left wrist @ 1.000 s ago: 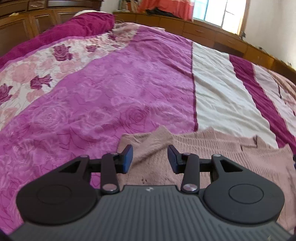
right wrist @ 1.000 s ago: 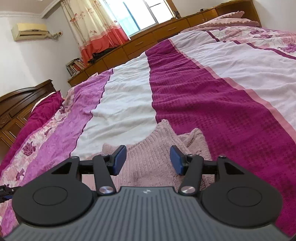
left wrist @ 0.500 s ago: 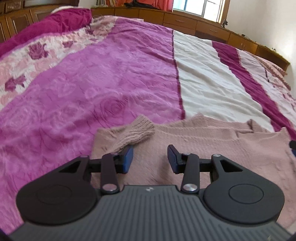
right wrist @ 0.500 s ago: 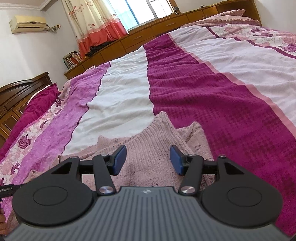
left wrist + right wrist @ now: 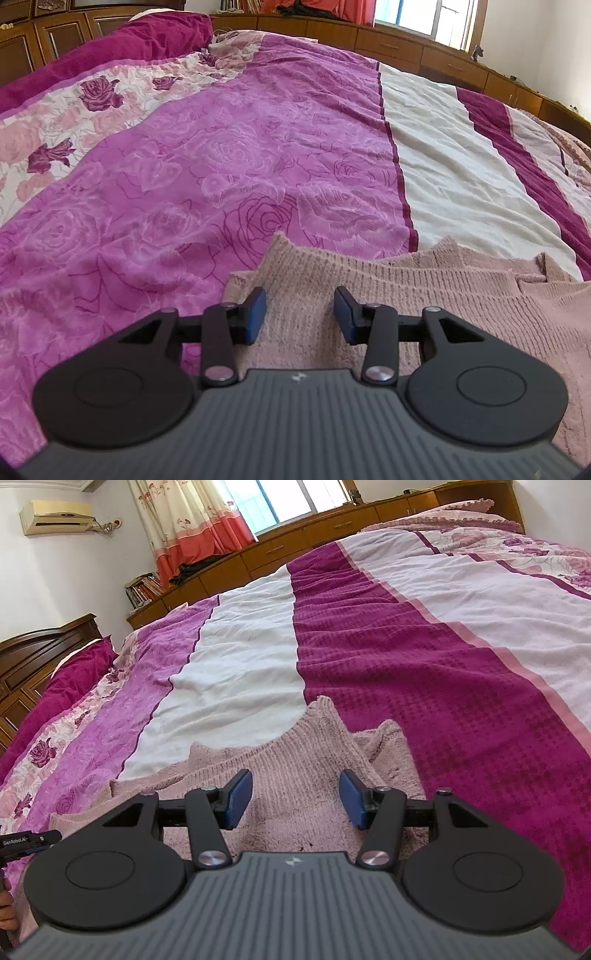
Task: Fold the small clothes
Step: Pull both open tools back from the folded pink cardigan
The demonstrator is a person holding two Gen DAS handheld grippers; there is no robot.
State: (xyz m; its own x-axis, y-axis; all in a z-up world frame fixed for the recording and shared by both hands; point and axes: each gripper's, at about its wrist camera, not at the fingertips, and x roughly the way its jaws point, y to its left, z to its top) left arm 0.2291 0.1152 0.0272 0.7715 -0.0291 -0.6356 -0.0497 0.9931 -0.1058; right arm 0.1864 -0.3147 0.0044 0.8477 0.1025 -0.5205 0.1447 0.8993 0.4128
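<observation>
- Jaws of the left gripper stand apart, pinching nothing, tilted down over the pink knit sweater, whose folded sleeve lies between them.
- Right gripper likewise: jaws spread, empty, angled down over a peaked fold of the same sweater.
- Sweater lies on the bed, its long axis running sideways across both jaws, cuffs pointing away.

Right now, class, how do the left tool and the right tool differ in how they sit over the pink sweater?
The left tool stands over the sweater's end on the purple floral band; the right tool stands over the end beside the dark magenta band. The left tool's jaws look slightly narrower than the right's. Both are open, gripping nothing.
</observation>
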